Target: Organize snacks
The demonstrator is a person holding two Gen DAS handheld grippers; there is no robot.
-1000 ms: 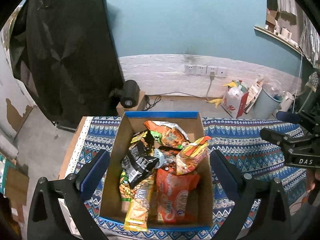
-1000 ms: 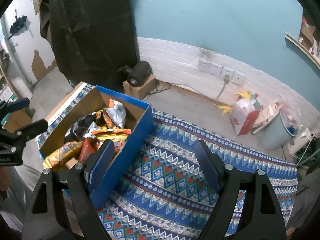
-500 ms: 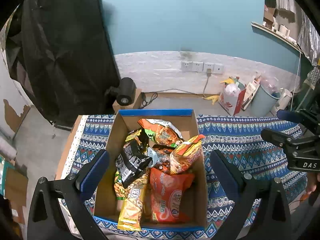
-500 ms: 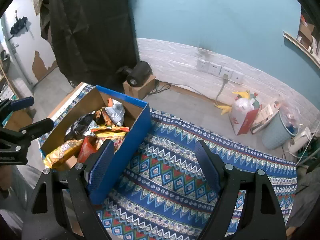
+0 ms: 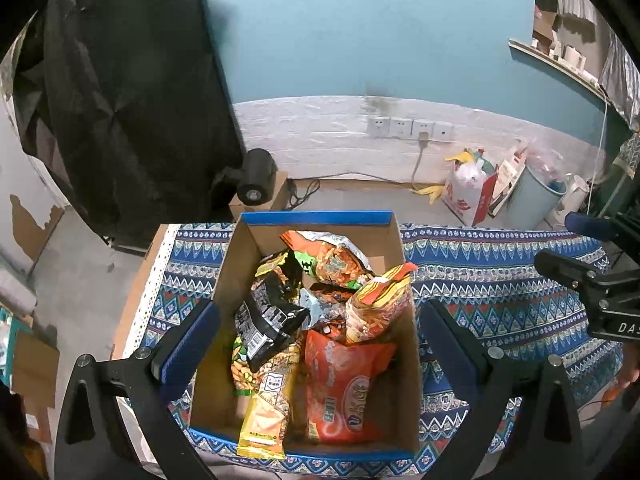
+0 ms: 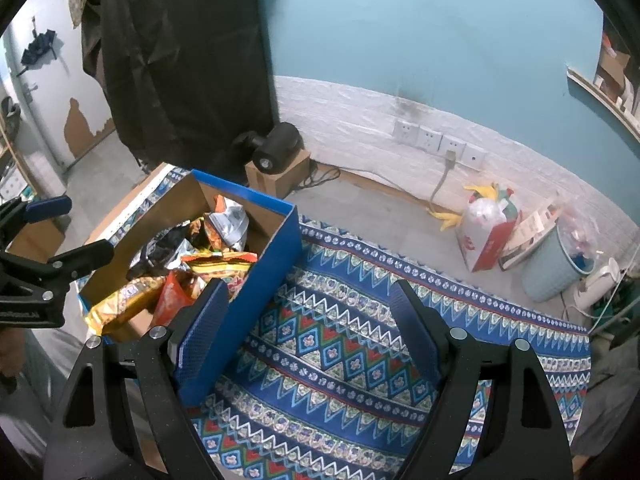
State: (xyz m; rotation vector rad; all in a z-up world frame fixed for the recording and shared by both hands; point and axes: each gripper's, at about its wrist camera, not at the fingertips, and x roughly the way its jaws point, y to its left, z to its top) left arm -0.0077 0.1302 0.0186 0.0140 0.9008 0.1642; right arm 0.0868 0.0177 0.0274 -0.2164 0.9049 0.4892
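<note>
Left wrist view: your left gripper (image 5: 316, 332) is spread wide, holding nothing. The cardboard box (image 5: 224, 280) of snack packets (image 5: 344, 380) sits between the fingers, below them; contact unclear.

Right wrist view: your right gripper (image 6: 308, 324) is wide open, empty. Only patterned cloth (image 6: 344, 344) lies between the fingers; the box (image 6: 272, 256) is just beyond the left finger (image 6: 202, 328).

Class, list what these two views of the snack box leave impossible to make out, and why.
- Lower snacks in the cardboard box: left wrist view, buried under upper packets.
- Box interior: right wrist view, mostly hidden by its blue wall.
- Orange packet lettering: too small and distorted.
</note>
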